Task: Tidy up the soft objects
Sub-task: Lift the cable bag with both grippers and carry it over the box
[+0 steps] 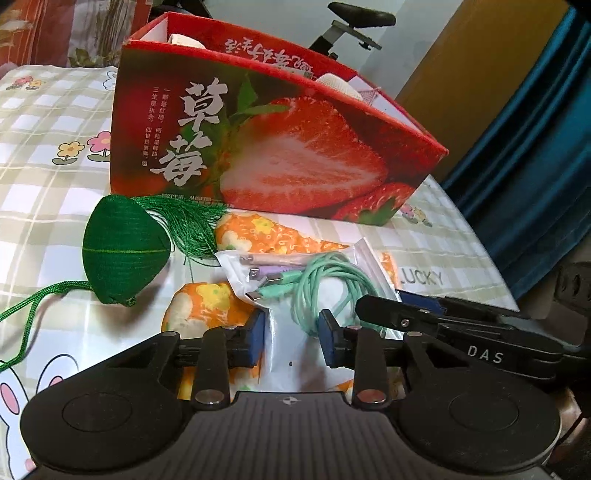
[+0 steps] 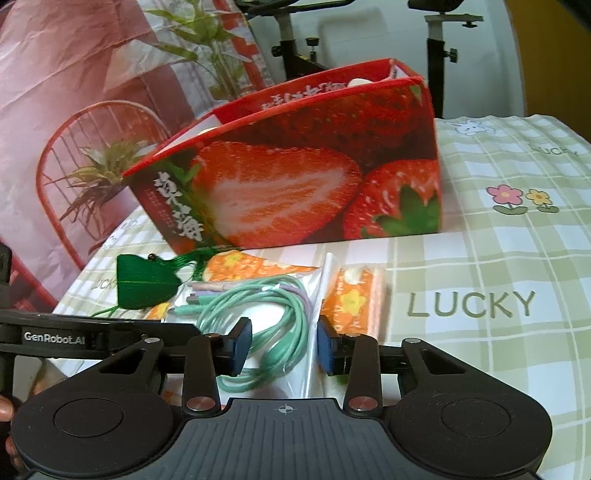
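Both grippers over the cable bag, fingers released.
Right gripper (image 2: 284, 345) and left gripper (image 1: 291, 341) straddle bagged cable (image 2: 258, 314), lying mid-bench before strawberry box (image 2: 295, 177); slick plastic could slip out.

A checked tablecloth (image 2: 498, 258) with flowers, rabbits and the word LUCKY covers the surface. Behind it on one side stands an exercise bike (image 2: 295, 48) — its black saddle (image 1: 360, 16) showing above the cloth's far edge. A teal curtain (image 1: 535, 155) hangs beside the tablecloth — next to an ochre wall (image 1: 480, 48).
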Demonstrator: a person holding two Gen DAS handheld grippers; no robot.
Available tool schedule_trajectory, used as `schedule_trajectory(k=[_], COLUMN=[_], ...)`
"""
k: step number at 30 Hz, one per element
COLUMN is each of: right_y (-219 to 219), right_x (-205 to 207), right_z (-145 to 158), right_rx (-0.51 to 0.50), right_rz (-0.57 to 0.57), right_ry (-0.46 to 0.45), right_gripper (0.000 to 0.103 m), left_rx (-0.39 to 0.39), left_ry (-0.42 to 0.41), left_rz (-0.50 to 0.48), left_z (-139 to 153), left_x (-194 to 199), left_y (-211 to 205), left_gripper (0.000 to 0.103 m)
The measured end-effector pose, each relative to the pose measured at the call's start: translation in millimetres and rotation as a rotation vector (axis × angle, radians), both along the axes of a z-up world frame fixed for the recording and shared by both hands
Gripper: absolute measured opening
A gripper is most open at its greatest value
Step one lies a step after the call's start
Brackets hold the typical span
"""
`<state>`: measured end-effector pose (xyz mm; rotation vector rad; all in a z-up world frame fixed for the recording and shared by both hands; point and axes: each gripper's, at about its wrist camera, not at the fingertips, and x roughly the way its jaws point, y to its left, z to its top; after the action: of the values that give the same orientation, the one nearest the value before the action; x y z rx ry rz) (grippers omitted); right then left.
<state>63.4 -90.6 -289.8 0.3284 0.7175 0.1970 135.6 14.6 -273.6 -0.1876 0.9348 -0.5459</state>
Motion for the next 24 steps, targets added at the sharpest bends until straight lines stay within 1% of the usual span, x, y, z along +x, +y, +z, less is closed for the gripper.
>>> schedule_trajectory(k=[2, 5, 8, 10, 12, 14, 17, 21, 24], right_y=[-2, -7, -7, -6, -7, -8, -10, -14, -18], right_x=[0, -1, -1, -2, -4, -5, -6, -5, 1], right_z=[-1, -3, -3, 1, 7, 14, 27, 52, 73], right_rx=[0.004, 0.023, 0.044, 0.050, 0.065, 0.073, 0.076, 0.069, 0.069], right_rz=[-0.004, -0.019, -0.027, -0.015, -0.013, -0.014, -0.016, -0.012, -0.012], right_ry=[0.008, 0.023, 0.031, 0.015, -0.013, -0.039, -0.078, -0.144, -0.192], right_gripper=[0.031, 0.030, 0.024, 0.022, 0.022, 0.020, 0.020, 0.020, 0.020], left_rx=[-0.006, -0.020, -0.012, -0.020, -0.046, -0.054, -0.067, -0.080, -0.076], left_ry=[0.018, 0.032, 0.019, 0.002, -0.014, -0.034, -0.073, -0.145, -0.195], left_rz=[0.004, 0.010, 0.000, 0.000, 0.011, 0.015, 0.010, -0.007, -0.021], left_z=[-3, -6, -2, 3, 9, 17, 32, 62, 85], left_x=[1, 3, 2, 2, 2, 2, 1, 2, 7], left_y=[1, 3, 2, 3, 7, 10, 13, 12, 10], left_gripper=[0.033, 0.033, 0.033, 0.033, 0.033, 0.033, 0.033, 0.033, 0.033])
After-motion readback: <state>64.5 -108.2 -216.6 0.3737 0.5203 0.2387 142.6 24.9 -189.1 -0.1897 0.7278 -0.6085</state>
